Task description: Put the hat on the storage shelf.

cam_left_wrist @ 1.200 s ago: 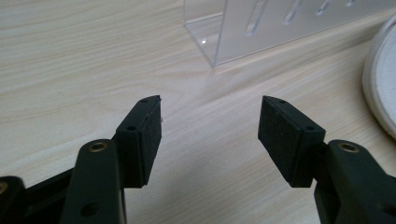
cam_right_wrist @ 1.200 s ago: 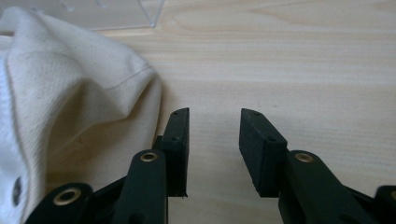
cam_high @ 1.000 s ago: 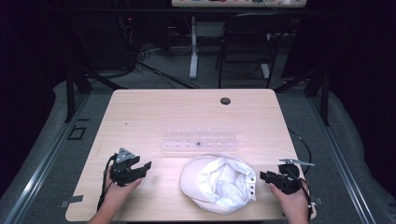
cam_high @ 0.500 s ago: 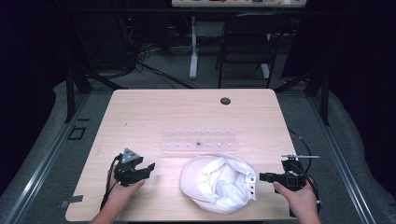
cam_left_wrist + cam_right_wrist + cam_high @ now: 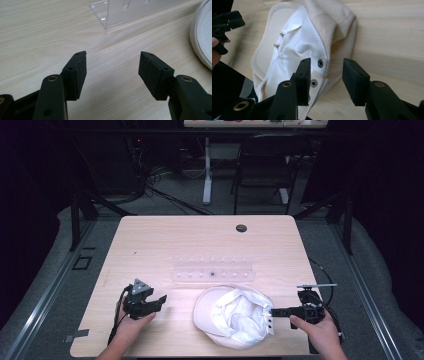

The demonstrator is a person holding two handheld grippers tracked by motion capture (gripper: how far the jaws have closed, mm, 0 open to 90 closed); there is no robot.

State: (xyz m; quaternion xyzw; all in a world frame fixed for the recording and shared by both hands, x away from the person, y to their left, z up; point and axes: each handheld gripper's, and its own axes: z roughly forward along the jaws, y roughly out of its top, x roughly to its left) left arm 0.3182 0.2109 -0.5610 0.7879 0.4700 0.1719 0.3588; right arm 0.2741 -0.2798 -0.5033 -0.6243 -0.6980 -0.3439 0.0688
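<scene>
Right gripper (image 5: 325, 75) jaws hide cap (image 5: 294, 47) strap end

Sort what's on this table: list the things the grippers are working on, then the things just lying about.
In hand:
- white cap, lying upside down near the table's front edge
- right gripper, jaws just opened, at the cap's snap strap
- left gripper, open over bare wood beside the cap

Lying about:
- clear plastic rack behind the cap
- black grommet near the far edge of the table

Cloth cap (image 5: 235, 317), matt wood table (image 5: 200, 240), clear plastic rack (image 5: 212, 272).
</scene>
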